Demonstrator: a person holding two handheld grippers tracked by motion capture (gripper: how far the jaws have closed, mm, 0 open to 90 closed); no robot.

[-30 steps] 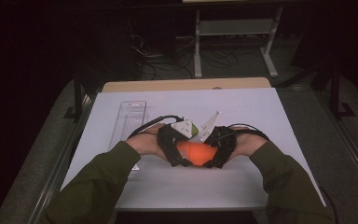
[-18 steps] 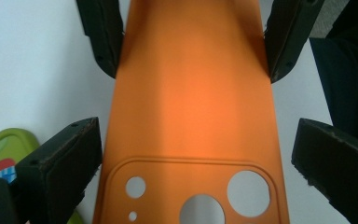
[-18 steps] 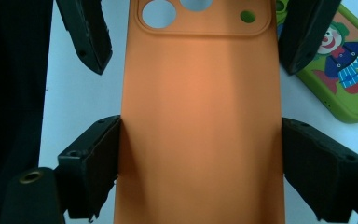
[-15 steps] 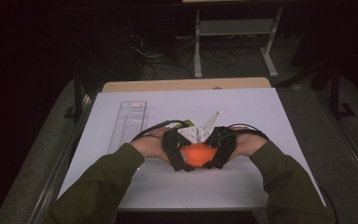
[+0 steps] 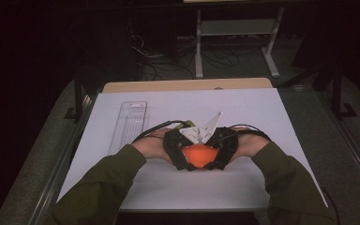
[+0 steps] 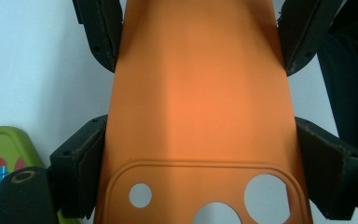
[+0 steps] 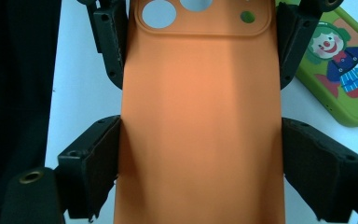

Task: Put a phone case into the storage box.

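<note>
I have the orange phone case (image 5: 198, 154) between my two grippers, low over the white table top (image 5: 243, 108), near its front edge and about midway across. In the high view my left gripper (image 5: 180, 152) and my right gripper (image 5: 220, 152) face each other, one at each end of the case, with the grey plates of both meeting above it.

A second ago my left gripper stood a little farther to the left, with its jaws spread wide around the case. Its jaws have just been closing, and in the left gripper view (image 6: 200, 135) they now press against the two long edges of the case (image 6: 200, 93) at the end with the camera cut-outs. So my left gripper is clamped on the case.

My right gripper has not moved. In the right gripper view (image 7: 200, 154) its jaws sit tight against the long edges of the other end of the case (image 7: 200, 116), so it too is gripping it. The opposite jaws show at the top of each gripper view, on the same edges.

The case lies flat, back side up. Just beside it on the table lies a green case with a clown picture (image 7: 342, 65). A clear plastic tray (image 5: 129, 124) rests well to the left, where it was before
</note>
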